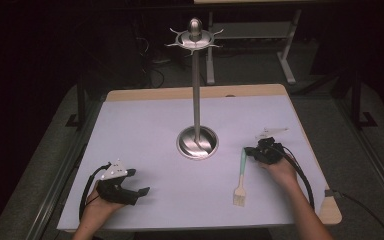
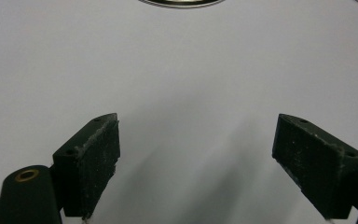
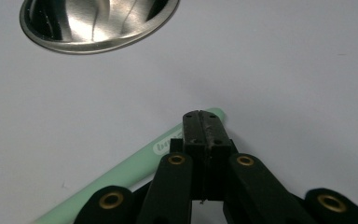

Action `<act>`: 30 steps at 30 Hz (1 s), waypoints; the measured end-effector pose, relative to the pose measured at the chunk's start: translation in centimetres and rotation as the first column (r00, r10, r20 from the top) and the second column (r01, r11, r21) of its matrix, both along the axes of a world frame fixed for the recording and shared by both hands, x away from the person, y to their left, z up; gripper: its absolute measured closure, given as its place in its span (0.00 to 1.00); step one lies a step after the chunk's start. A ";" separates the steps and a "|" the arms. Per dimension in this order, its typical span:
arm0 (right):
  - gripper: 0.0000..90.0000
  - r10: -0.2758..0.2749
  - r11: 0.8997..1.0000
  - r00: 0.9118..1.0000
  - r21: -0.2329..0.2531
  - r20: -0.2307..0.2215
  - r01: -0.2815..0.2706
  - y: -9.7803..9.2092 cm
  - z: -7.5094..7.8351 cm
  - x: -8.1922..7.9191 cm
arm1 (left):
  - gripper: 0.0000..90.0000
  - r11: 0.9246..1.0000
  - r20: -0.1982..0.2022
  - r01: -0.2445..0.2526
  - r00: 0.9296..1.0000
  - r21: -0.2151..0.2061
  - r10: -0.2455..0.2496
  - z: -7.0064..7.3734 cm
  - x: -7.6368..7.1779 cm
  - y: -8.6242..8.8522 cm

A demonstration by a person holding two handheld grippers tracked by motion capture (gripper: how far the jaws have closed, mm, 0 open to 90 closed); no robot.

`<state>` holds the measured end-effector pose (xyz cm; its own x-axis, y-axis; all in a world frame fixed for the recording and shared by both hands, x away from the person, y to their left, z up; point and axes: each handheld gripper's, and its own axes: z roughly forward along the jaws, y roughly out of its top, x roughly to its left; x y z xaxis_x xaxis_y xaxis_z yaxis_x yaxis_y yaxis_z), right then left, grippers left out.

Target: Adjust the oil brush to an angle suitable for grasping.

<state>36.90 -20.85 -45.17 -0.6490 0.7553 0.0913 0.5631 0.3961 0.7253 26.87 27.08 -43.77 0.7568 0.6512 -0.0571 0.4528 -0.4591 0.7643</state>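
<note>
Mint-green pastry brush (image 1: pixel 241 172) lies right of the steel hanging stand (image 1: pixel 197 90); my right hand-held gripper (image 3: pixel 203 122) sits clenched above its handle tip, left hand-held gripper (image 2: pixel 209 158) released. Next, I reopen and grasp.

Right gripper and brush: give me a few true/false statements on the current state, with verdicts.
1. The right gripper has its jaws pressed together. True.
2. The brush hangs from a hook on the metal stand. False: it lies flat on the table, bristles toward the person.
3. The left gripper is wide open with nothing between its jaws. True.
4. The stand's round base sits right of the brush in the high view. False: it sits left of it, near the table's middle.
5. The right gripper's tips are at the handle end of the brush. True; a real grip cannot be confirmed.
</note>
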 end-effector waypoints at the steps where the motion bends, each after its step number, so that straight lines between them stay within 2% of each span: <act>1: 1.00 0.006 1.000 1.000 0.005 -0.002 -0.006 0.1 0.0 0.0 | 0.16 1.000 0.003 0.003 1.000 0.002 -0.003 0.0 0.0 0.0; 8: 1.00 0.026 1.000 1.000 0.007 -0.010 -0.025 0.8 0.0 -0.2 | 0.16 1.000 0.001 0.012 1.000 0.003 -0.012 -0.1 0.1 -0.1; 13: 1.00 0.059 0.998 0.998 -0.002 0.005 -0.059 1.5 0.0 -0.3 | 0.16 1.000 0.000 0.013 1.000 0.007 -0.013 -0.1 0.1 -0.1; 21: 1.00 0.090 0.996 0.996 0.007 0.002 -0.090 2.3 0.0 -0.5 | 0.16 1.000 -0.011 0.010 1.000 -0.012 -0.010 -0.1 0.0 -0.2; 30: 1.00 0.118 0.993 0.993 0.014 -0.007 -0.118 3.1 0.1 -0.8 | 0.16 1.000 -0.007 0.013 1.000 -0.014 -0.013 -0.1 0.0 -0.2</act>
<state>36.12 -17.70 -45.11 -0.7327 0.6722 0.1063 0.5189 0.4507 0.7264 26.87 26.86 -43.85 0.7646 0.6405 -0.0718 0.4525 -0.4540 0.7675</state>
